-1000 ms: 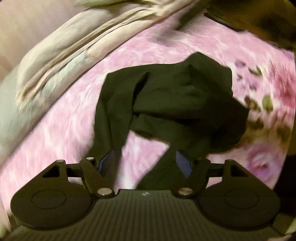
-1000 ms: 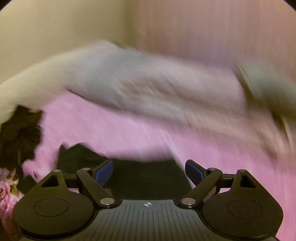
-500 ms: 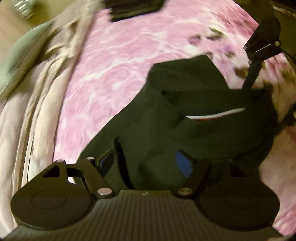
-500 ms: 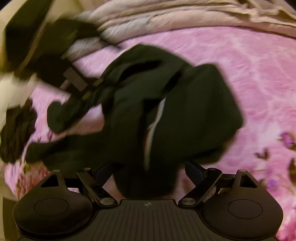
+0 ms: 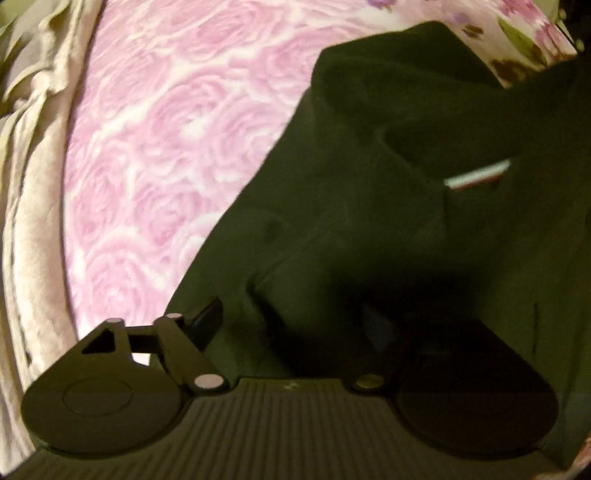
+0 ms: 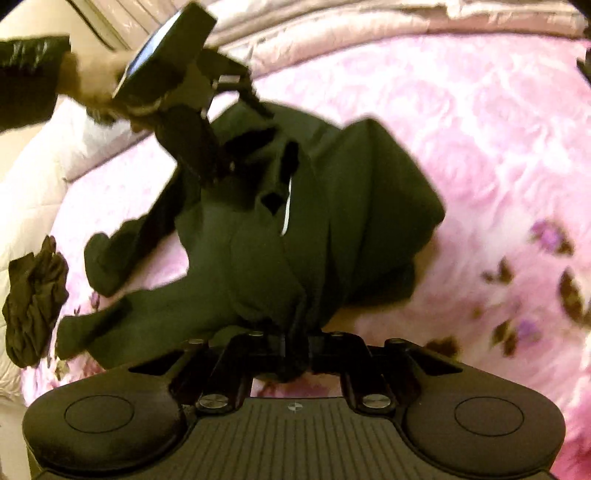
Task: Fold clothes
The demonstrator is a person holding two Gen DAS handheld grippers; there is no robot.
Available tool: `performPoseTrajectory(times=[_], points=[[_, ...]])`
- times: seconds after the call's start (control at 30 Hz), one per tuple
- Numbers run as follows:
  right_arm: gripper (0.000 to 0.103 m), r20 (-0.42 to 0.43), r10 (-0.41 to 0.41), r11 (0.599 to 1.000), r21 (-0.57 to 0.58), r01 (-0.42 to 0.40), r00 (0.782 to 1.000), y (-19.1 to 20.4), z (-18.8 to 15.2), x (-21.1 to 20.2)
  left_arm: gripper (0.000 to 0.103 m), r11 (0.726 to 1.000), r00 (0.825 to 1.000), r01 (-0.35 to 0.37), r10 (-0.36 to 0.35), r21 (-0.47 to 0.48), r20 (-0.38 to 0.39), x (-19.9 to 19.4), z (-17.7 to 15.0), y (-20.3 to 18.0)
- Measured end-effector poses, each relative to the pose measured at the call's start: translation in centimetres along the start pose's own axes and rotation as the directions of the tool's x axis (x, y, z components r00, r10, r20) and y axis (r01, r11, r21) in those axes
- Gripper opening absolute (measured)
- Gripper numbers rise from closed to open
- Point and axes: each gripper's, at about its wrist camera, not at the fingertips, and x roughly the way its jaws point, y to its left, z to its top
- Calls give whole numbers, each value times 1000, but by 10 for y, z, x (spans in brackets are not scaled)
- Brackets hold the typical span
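Note:
A dark green garment (image 5: 369, 221) with a thin white stripe lies crumpled on the pink rose bedspread (image 5: 166, 147). My left gripper (image 5: 291, 321) is open and low over the garment, with cloth between its spread fingers. In the right wrist view the garment (image 6: 332, 229) stretches away from my right gripper (image 6: 291, 343), which is shut on a bunched near edge. At the garment's far end, the left gripper (image 6: 218, 166) points down onto the cloth, held by a person's hand (image 6: 92, 81).
A beige quilt (image 5: 29, 184) runs along the bedspread's left side and along the far edge (image 6: 369, 29). A separate dark crumpled cloth (image 6: 33, 306) lies at the left of the bedspread (image 6: 498, 147). Open bedspread lies to the right of the garment.
My right gripper has closed on the garment's near edge; it stood open half a second ago. The left gripper has moved in closer and lower over the garment, still open.

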Motion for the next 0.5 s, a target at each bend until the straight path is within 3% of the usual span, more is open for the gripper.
performPoseTrajectory(times=[0.13,0.2,0.27,0.3,0.4,0.5], points=[[8,45,-4,999,-39,6,999,-13,19,-20,70,996,997,-16,8,-90,-80,-12,-15,9],[8,67,-5,998,-58,9,998,-19,29,-30,52,989,992,-55,39,-135,-119,-10,-23,11],[8,73,-6,996,-88,12,997,-25,35,-35,11,975,988,-67,35,-211,-149,-6,-26,14],[8,74,-6,994,-105,13,997,-28,37,-37,5,965,988,-73,36,-250,-149,-7,-26,14],[8,87,-21,989,-142,33,996,-35,43,-47,2,933,989,-123,87,-338,-119,-30,-25,13],[7,147,-85,982,-158,109,985,-45,51,-70,2,878,978,-208,194,-431,-78,-79,-35,13]])
